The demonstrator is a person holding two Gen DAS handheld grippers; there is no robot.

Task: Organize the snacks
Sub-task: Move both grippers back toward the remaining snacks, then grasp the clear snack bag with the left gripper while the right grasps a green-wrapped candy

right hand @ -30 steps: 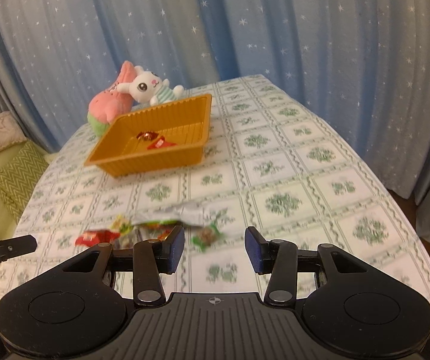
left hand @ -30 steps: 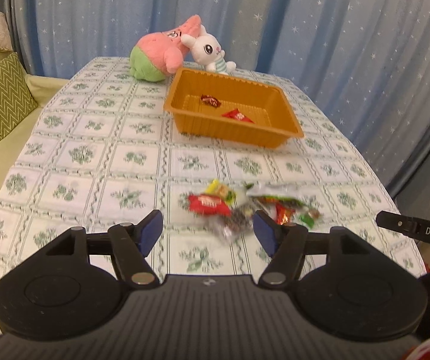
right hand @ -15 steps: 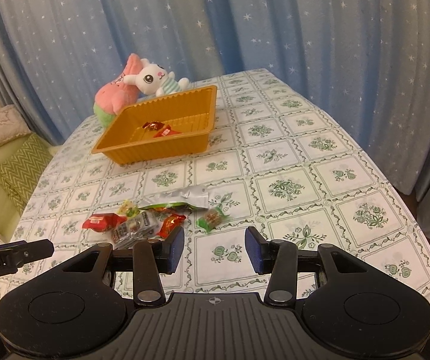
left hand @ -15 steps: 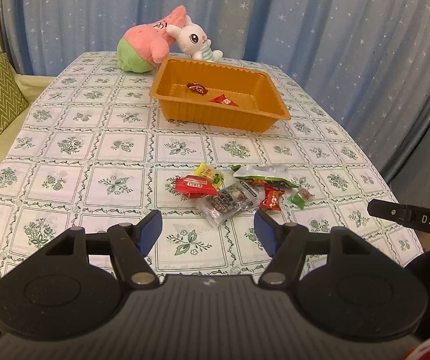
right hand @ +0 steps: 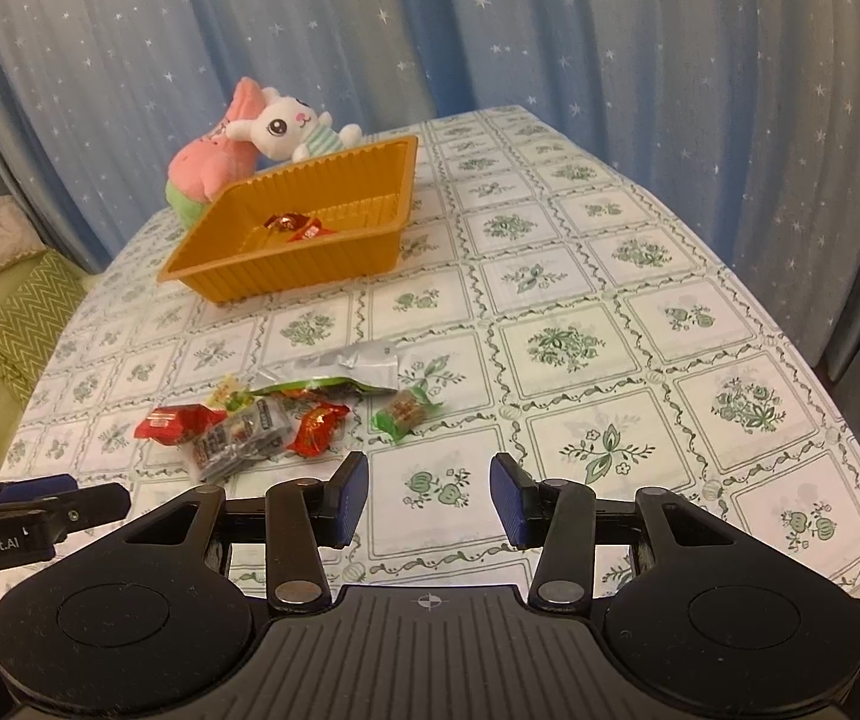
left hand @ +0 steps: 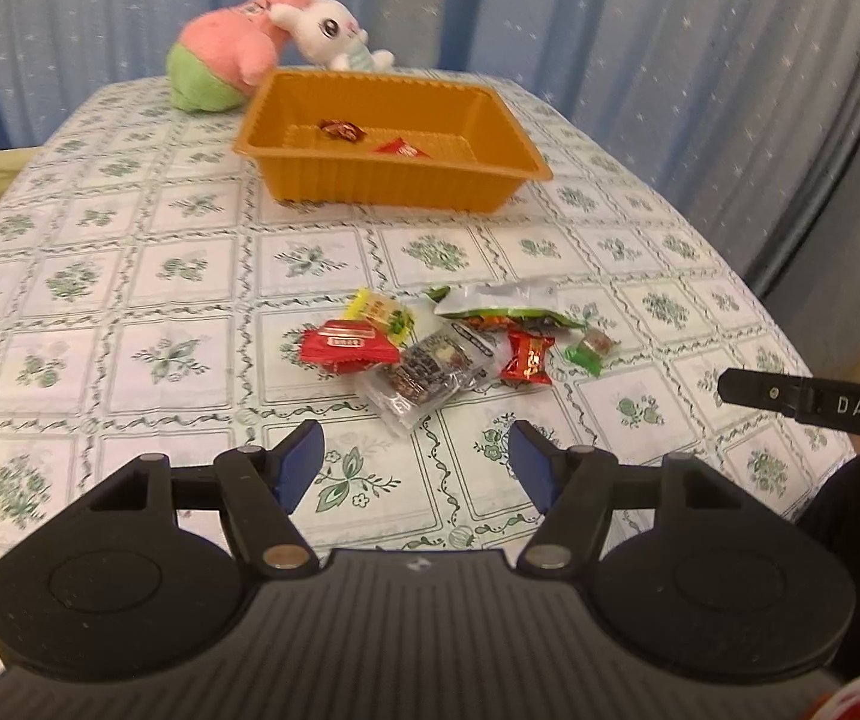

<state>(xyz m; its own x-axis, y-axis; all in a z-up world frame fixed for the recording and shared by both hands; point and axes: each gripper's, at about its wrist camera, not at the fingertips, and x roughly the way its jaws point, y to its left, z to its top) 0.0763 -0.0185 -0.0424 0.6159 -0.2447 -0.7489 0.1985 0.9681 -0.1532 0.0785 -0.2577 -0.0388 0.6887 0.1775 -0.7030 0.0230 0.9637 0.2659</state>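
A heap of wrapped snacks lies on the table's near middle: a red packet (left hand: 349, 347), a yellow one (left hand: 383, 315), a clear packet of dark pieces (left hand: 430, 373), a silver-green bag (left hand: 505, 307), a small red candy (left hand: 527, 358) and a green candy (left hand: 592, 351). The heap also shows in the right wrist view (right hand: 286, 414). An orange tray (left hand: 394, 183) farther back holds two red snacks (left hand: 370, 138). My left gripper (left hand: 417, 467) is open and empty, just short of the heap. My right gripper (right hand: 429, 495) is open and empty, near the green candy (right hand: 403, 414).
A pink and green plush (left hand: 223, 69) and a white rabbit plush (left hand: 331, 30) sit behind the tray. Blue star curtains surround the table. A sofa with a green cushion (right hand: 16, 324) stands to the left. The table's right edge (right hand: 850, 384) curves close by.
Both grippers have drawn back and up from the heap, so the snacks now lie farther ahead of the fingers. Both stay open. The snacks have not moved.
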